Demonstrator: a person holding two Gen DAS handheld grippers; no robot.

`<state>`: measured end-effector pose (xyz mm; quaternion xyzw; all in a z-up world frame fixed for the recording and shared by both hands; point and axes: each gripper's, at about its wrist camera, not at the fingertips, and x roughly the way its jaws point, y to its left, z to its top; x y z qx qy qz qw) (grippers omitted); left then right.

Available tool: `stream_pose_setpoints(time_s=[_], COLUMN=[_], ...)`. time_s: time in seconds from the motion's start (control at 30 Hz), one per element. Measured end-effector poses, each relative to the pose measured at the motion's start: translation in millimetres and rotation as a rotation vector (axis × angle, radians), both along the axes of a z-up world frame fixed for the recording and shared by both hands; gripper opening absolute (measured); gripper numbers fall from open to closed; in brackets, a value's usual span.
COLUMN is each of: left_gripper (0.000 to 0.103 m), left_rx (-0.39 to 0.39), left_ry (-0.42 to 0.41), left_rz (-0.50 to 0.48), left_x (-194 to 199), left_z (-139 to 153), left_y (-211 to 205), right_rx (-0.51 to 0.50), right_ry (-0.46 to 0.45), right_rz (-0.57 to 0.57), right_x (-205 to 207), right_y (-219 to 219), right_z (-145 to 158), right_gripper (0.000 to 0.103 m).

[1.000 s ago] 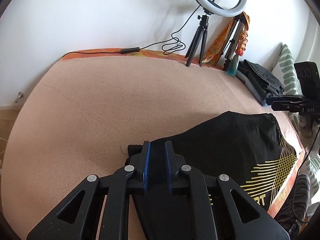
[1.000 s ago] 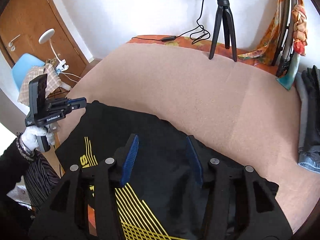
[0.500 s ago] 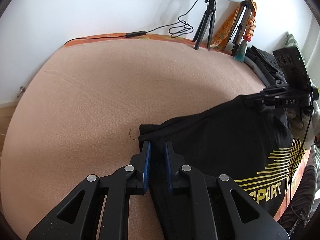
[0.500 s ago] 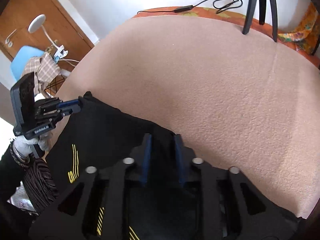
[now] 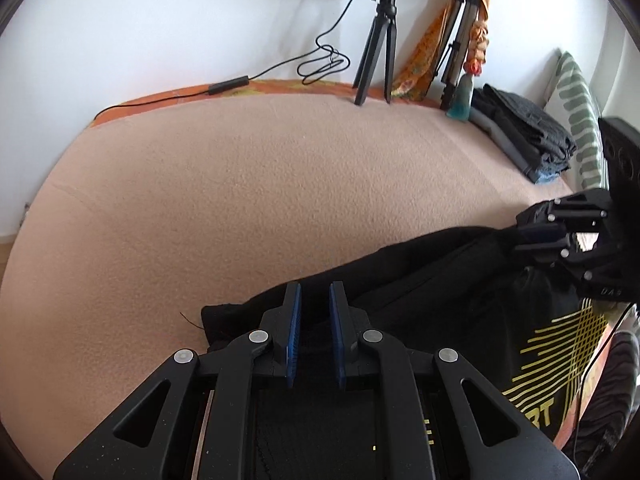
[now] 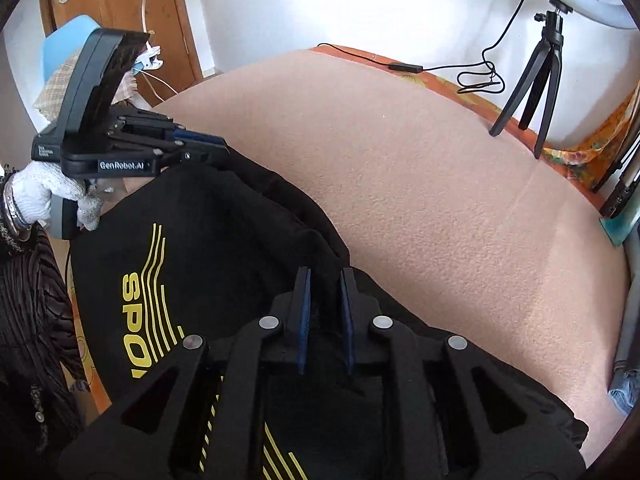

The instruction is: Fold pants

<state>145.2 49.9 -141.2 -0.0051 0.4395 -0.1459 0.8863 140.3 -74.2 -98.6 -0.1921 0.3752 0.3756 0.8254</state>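
Note:
The black pants (image 5: 440, 280) with a yellow SPORT print lie on the near part of the pink blanket, also in the right wrist view (image 6: 224, 240). My left gripper (image 5: 314, 300) is shut on the pants' far edge at the left corner. My right gripper (image 6: 324, 280) is shut on the same edge at the right corner. Each gripper shows in the other's view, the right gripper (image 5: 532, 232) at right and the left gripper (image 6: 208, 148) at left, both pinching the black cloth and holding the edge slightly raised.
The pink blanket (image 5: 260, 184) covers the bed beyond the pants. A ring light tripod (image 5: 378, 52) and its cable stand at the far edge by the wall. A stack of folded dark clothes (image 5: 524, 136) and a striped pillow (image 5: 580, 120) lie at the far right.
My right gripper has gone from open to shut on the pants' edge. Both grippers have lifted the edge and moved it over the blanket; my left stayed shut.

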Motion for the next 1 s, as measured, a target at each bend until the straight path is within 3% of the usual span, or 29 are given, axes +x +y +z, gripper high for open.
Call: stream_pose_setpoints(time_s=[0.1,0.13,0.23,0.33,0.37,0.4,0.47,0.6,0.67,0.77,0.9,1.0], left_gripper=[0.012,0.012,0.012,0.012,0.012,0.012,0.012,0.012,0.012,0.012,0.012,0.012], left_rx=[0.035,0.042,0.027,0.015,0.01,0.0,-0.021,-0.067,-0.057,-0.063,-0.114,-0.157], left_ry=[-0.022,-0.045,-0.123,-0.143,-0.139,-0.134,-0.124,-0.1,-0.082,-0.066,-0.052,-0.032], left_rz=[0.027,0.046,0.108,0.141,0.153,0.165,0.188,0.2,0.183,0.168,0.169,0.168], left_x=[-3,-5,-13,-18,-18,-19,-19,-21,-20,-23,-36,-52], left_z=[2,8,29,38,37,37,36,33,30,30,34,39], left_y=[3,7,25,41,46,51,60,66,60,55,59,62], right_rx=[0.064,0.093,0.123,0.154,0.173,0.192,0.184,0.098,0.057,0.05,0.035,0.067], right_ry=[0.045,0.089,0.2,0.358,0.39,0.41,0.385,0.207,0.205,0.213,0.142,0.05], right_rz=[-0.038,-0.047,-0.092,-0.077,-0.07,-0.062,-0.053,-0.054,-0.071,-0.074,-0.124,-0.151], right_x=[18,28,60,84,87,89,88,77,81,81,71,48], right_y=[-9,-12,-14,-11,-9,-8,-4,0,2,5,2,-13], right_z=[2,2,-5,-20,-23,-25,-23,-16,-22,-23,-6,18], right_gripper=[0.047,0.047,0.047,0.045,0.041,0.023,0.016,0.012,0.012,0.017,0.046,0.05])
